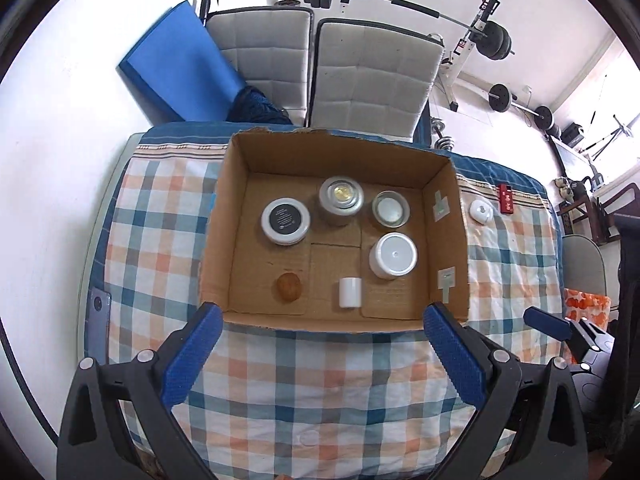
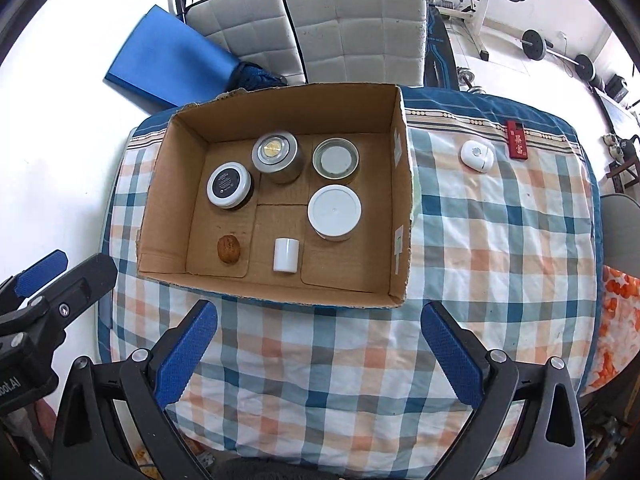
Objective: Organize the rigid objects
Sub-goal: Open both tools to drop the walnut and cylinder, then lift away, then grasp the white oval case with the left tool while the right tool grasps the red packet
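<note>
An open cardboard box stands on a checked cloth. In it are a black-lidded jar, a metal tin, a glass jar, a white-lidded jar, a small white cylinder and a walnut. A white round device and a red box lie on the cloth to the right of the box. My left gripper and right gripper are open and empty, hovering before the box's near edge.
The cloth-covered table ends at white floor on the left. Two grey padded chairs and a blue mat stand behind it. Barbells sit at the back right.
</note>
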Demonstrator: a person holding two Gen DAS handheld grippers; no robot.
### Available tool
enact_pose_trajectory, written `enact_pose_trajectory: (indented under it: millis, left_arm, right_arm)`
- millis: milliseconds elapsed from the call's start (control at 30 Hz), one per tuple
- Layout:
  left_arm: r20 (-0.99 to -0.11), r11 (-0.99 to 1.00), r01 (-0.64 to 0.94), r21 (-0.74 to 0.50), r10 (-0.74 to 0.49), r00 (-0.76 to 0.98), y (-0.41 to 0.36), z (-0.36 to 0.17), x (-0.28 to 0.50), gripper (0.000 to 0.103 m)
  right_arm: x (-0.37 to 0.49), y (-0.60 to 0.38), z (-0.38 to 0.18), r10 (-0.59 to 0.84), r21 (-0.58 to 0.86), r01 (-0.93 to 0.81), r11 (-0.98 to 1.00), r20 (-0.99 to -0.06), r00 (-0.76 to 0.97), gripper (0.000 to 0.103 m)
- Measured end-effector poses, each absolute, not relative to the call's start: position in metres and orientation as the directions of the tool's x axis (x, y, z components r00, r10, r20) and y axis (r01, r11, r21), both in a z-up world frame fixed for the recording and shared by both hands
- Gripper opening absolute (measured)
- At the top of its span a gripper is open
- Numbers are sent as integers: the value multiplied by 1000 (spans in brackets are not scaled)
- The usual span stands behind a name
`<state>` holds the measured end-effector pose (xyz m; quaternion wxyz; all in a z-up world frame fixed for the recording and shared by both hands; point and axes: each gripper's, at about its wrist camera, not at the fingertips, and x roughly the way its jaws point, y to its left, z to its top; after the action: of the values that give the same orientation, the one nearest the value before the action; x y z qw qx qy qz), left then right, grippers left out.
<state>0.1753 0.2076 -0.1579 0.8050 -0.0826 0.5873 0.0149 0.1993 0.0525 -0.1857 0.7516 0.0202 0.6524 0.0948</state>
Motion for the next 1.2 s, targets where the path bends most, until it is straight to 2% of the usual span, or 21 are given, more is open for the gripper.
enact_pose_trajectory:
  millis: [200, 500, 733, 833, 867, 933, 1000, 1200]
  left_arm:
    - [-944, 988, -49, -148, -126, 306, 149, -155, 203, 103]
    - [-941, 979, 88, -184, -201, 272, 20, -166, 285, 103]
    - [-964, 981, 27, -193, -195, 183, -40, -215, 358, 103]
    - [-977, 988, 20, -155, -156, 145, -62, -247, 389, 103]
    - [-979, 989, 20, -146, -147, 138, -66, -256, 395, 103]
    - [-985, 992, 25, -123, -125, 119, -75, -274, 409, 103]
    - [-989, 995, 23, -95, -97, 109, -78, -288, 421, 103]
    - [-997, 1000, -11, -14, -13, 75, -79, -325, 449, 103]
  right_arm:
    - [208, -5, -188, 164, 159, -44, 986, -979, 121, 103]
    - [249, -154, -193, 77, 102, 173, 980, -986, 145, 103]
    - [311, -238, -225, 70, 109, 234, 966, -983, 169, 103]
    - [339, -259, -247, 83, 119, 237, 964, -984, 159, 103]
    - [350, -265, -256, 87, 122, 235, 964, -984, 154, 100]
    - [372, -273, -277, 93, 123, 221, 967, -986, 142, 88]
    - [389, -275, -298, 101, 124, 206, 971, -988, 121, 72]
    - [434, -275, -359, 155, 169, 217, 961, -985, 82, 64]
